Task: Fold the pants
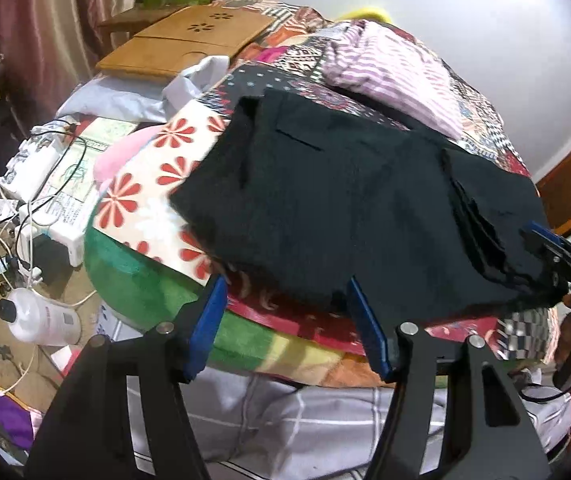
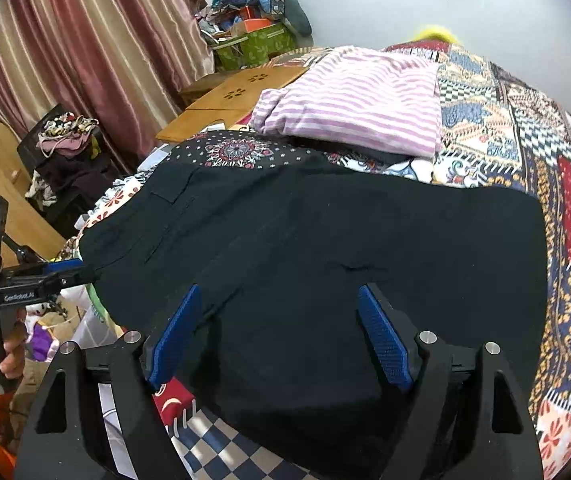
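Observation:
The black pants point(image 1: 349, 200) lie folded flat on the patchwork bedspread point(image 1: 157, 168); they also fill the middle of the right wrist view point(image 2: 325, 240). My left gripper point(image 1: 285, 292) is open at the near edge of the pants, jaws wide apart, holding nothing. My right gripper point(image 2: 277, 300) is open just above the near edge of the pants, blue pads on either side of the cloth. In the left wrist view the right gripper point(image 1: 545, 248) sits at the pants' right edge. In the right wrist view the left gripper point(image 2: 65, 270) sits at the pants' left edge.
A folded pink striped garment point(image 2: 357, 100) lies behind the pants. A wooden lap tray point(image 1: 189, 40) sits at the far left of the bed. Chargers, cables and a white bottle point(image 1: 41, 316) clutter the floor at left. Curtains point(image 2: 65, 40) hang at left.

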Tool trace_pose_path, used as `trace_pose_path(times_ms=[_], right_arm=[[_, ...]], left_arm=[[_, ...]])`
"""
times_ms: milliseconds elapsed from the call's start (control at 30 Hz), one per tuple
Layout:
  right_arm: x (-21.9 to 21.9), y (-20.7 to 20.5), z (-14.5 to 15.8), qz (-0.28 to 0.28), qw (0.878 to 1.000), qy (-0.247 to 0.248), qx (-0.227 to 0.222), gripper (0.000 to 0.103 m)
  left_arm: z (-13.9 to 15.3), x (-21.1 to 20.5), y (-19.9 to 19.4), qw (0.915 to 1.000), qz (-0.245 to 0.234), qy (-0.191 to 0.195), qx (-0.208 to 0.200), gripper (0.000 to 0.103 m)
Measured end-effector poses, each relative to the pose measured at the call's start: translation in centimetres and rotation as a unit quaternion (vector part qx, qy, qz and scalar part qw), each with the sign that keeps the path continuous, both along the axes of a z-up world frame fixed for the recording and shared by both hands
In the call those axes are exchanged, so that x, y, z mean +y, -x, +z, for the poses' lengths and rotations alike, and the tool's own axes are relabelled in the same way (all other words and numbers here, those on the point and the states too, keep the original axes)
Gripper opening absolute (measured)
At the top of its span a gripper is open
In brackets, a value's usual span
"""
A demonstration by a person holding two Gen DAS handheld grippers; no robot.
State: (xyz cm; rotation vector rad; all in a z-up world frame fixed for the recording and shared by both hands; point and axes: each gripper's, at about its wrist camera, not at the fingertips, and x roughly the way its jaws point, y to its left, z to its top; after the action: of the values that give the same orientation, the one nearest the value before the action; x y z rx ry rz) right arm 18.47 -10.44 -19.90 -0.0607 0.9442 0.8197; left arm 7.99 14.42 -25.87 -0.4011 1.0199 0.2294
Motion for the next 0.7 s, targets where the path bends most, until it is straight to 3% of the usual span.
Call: trace_pose_path(times_ms=[200,400,700], right_arm=[[-0.5,0.0,0.1,0.000,1.000,-0.013,0.001,0.078],[-0.9,-0.3,-0.1,-0.003,1.000,-0.020,0.005,0.078],[-0.6,-0.6,-0.7,-0.005,1.000,0.021,-0.022,0.078]], left_arm=[[0.5,-1.1,0.0,0.9999,-0.006,-0.013,0.004,0.063],[-2.7,-0.7,-2.5,0.9993,-0.001,0.003,0.037,0.063],[-2.5,-0.5,-5.9,0.9998,0.008,0.016,0.001,0.065]])
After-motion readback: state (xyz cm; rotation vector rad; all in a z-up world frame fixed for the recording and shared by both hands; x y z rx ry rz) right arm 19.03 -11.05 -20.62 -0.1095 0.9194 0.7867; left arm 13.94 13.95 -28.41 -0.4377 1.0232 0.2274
